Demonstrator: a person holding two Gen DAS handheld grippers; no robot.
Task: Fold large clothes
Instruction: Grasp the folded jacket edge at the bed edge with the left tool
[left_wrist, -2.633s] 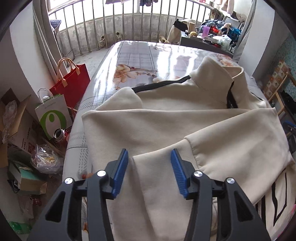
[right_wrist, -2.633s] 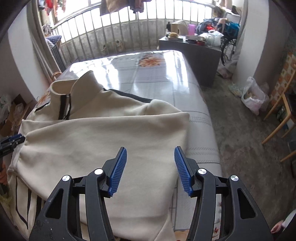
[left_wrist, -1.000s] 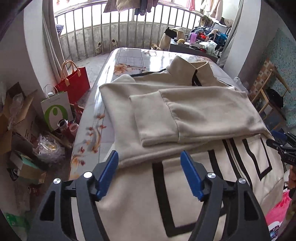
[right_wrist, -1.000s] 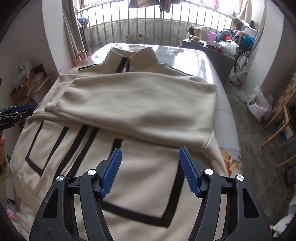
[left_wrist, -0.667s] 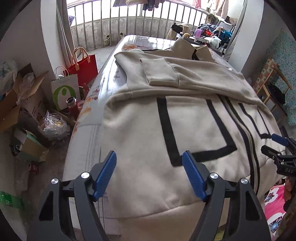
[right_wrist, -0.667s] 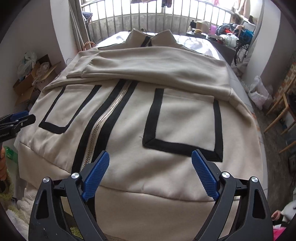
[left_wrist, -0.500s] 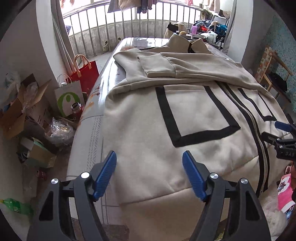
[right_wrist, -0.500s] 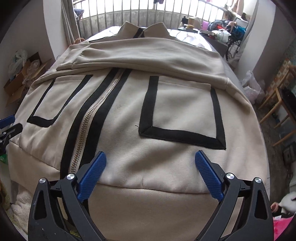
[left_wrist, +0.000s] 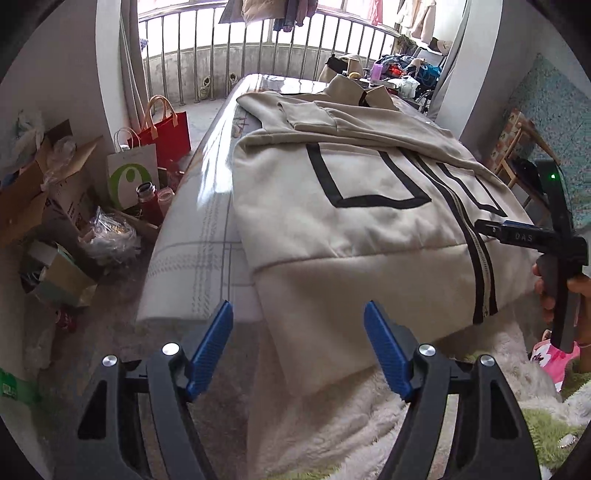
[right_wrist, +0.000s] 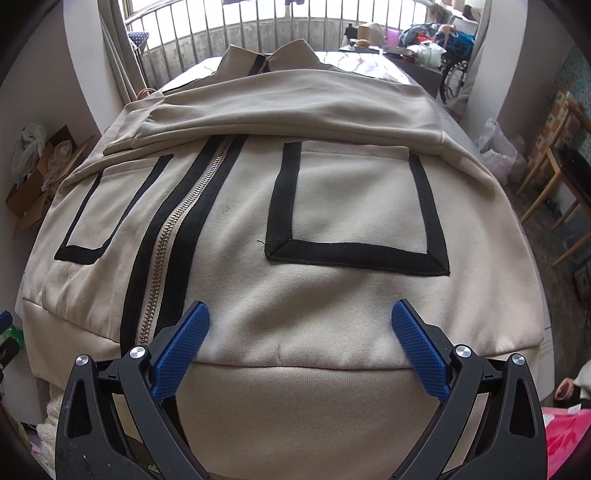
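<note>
A large cream jacket (left_wrist: 351, 221) with black pocket outlines and a front zipper lies face up on the table, both sleeves folded across its chest; it fills the right wrist view (right_wrist: 314, 206). Its ribbed hem (right_wrist: 314, 398) hangs over the table's near end. My left gripper (left_wrist: 298, 347) is open and empty, below and in front of the hem's left corner. My right gripper (right_wrist: 300, 339) is open and empty, just above the hem on the right half. The right gripper also shows in the left wrist view (left_wrist: 517, 236) beside the zipper.
The table (left_wrist: 199, 236) has a bare strip at its left edge. Paper bags (left_wrist: 147, 162), boxes and bottles crowd the floor on the left. A fluffy white rug (left_wrist: 369, 417) lies under the hem. Wooden chairs (right_wrist: 554, 184) stand on the right. A railing (left_wrist: 236, 55) is behind.
Both grippers have pulled back from the sleeves down the jacket to its hem end. The left one dropped lower and left, off the table's end. Both stay open.
</note>
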